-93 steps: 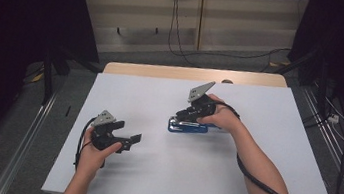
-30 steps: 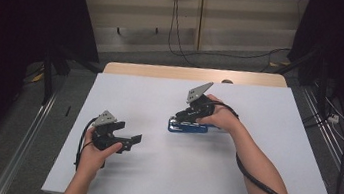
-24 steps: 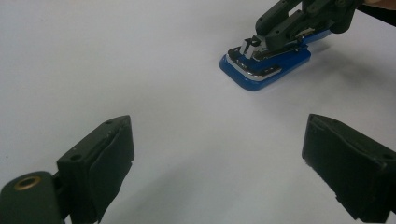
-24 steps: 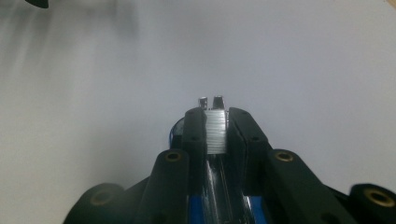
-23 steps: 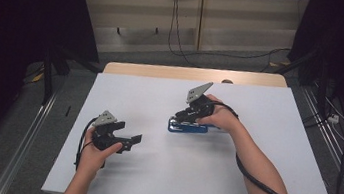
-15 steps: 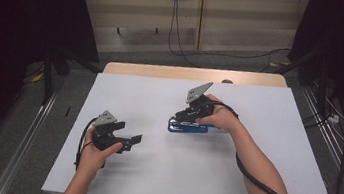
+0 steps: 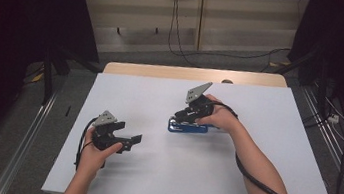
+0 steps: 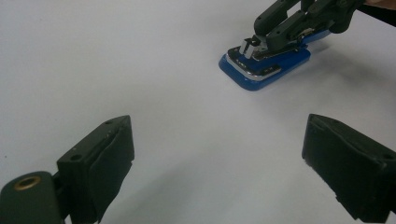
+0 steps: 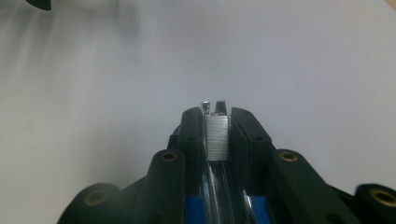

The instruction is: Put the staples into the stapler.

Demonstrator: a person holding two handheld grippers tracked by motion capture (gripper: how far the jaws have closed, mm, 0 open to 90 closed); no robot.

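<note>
Stapler [image 7: 187, 127]: it is lying blue and flat on the white table [image 7: 249, 188], near the middle.
Right gripper [image 7: 184, 114]: you are holding its jaws close on both sides of the staple strip [image 9: 217, 137] in the stapler; they have just been opening a little.
Left gripper [image 7: 130, 140]: you are keeping its jaws wide apart, holding nothing, well apart from the stapler.

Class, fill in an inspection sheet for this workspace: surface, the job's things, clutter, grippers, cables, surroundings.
Surface: white table top, bare apart from the work; a wooden edge shows at its far side.
Job's things: blue stapler lying flat, a strip of staples in its open channel.
Clutter: nothing seen.
Grippers: right gripper closed on the strip of staples, its jaws having just eased open a little; left gripper open, holding nothing.
Cables: one black cable trails from each gripper.
Surroundings: dark curtains, floor cables, metal rails beside the table.
</note>
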